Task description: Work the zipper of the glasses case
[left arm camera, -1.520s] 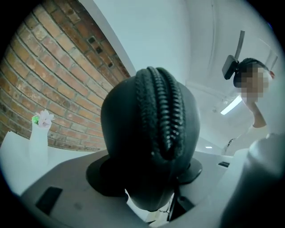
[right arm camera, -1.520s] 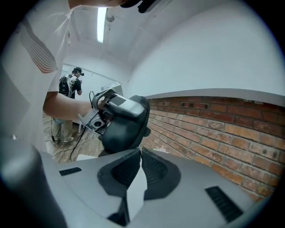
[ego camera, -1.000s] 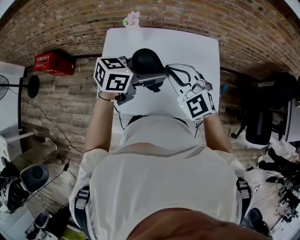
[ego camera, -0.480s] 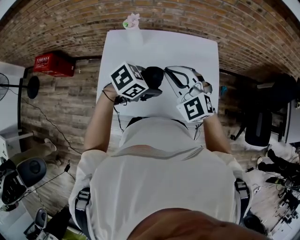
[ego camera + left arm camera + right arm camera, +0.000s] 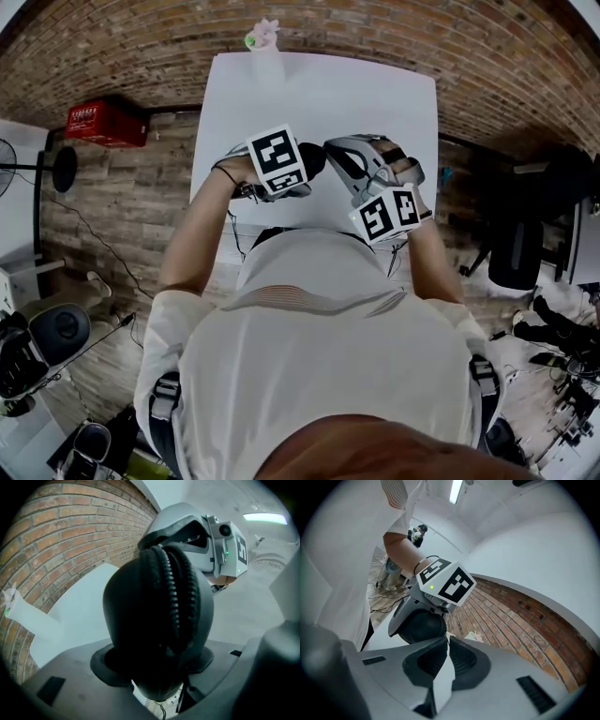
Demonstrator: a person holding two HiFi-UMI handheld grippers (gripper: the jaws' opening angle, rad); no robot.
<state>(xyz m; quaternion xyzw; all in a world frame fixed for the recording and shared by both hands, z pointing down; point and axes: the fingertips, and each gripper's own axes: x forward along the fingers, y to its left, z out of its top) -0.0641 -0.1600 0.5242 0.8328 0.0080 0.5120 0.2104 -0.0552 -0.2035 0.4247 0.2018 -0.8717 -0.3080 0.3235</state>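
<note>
Left gripper (image 5: pixel 157 662) had its jaws spread wide and clamped on the black glasses case (image 5: pixel 154 620). The case sat squarely between them, one pad on each side wall, filling the gap. Its rounded body stuck out past the tips. The zipper (image 5: pixel 176 597) faced the left gripper view's camera, with two rows of teeth running lengthwise up the case's middle. Hard to tell whether the rows were meshed or parted.

Right gripper (image 5: pixel 446 644) had its jaws clenched, with only a thin slit between the pads. Nothing showed in the slit except the white surface (image 5: pixel 319 94) behind. The case lay just beyond the right jaws' tips, a little to their left, outside them. Contact with the case could not be told.

In the head view the case hung over the near half of the surface, toward its left edge, with both grippers meeting there. Whether it rested on the surface could not be told. A small pink-and-green object (image 5: pixel 265 36) sat at the far edge.
</note>
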